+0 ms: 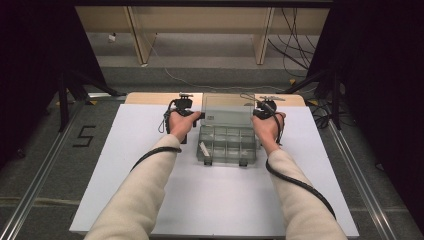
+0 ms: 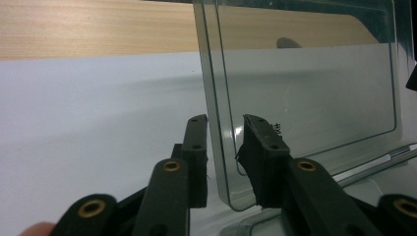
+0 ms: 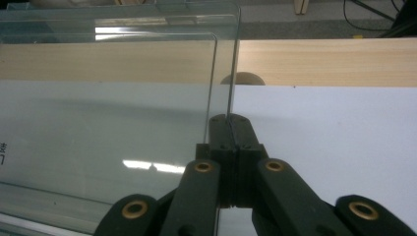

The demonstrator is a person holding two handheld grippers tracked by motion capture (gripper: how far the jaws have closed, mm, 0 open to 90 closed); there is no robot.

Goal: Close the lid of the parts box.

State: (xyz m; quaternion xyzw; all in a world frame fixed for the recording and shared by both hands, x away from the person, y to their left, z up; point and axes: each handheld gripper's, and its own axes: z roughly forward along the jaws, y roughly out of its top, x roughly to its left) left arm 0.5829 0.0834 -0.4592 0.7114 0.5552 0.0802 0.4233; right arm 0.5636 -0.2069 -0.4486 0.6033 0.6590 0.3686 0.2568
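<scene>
Organiser box: your clear compartment box (image 1: 226, 144) sits mid-table on the white table (image 1: 150, 200), lid (image 1: 227, 110) standing upright at its far side.
Left gripper: your left gripper (image 2: 226, 162) straddles the lid's left edge (image 2: 216, 147); jaws narrowed but with gaps on both sides, pads not yet pressing.
Right gripper: your right gripper (image 3: 229, 132) is clamped tight on the lid's right edge (image 3: 231, 73), jaws pinched together on the thin plastic.
Contents: one small white piece (image 1: 204, 148) lies in the front-left compartment.
Hands: both your hands flank the lid, level with each other.
</scene>
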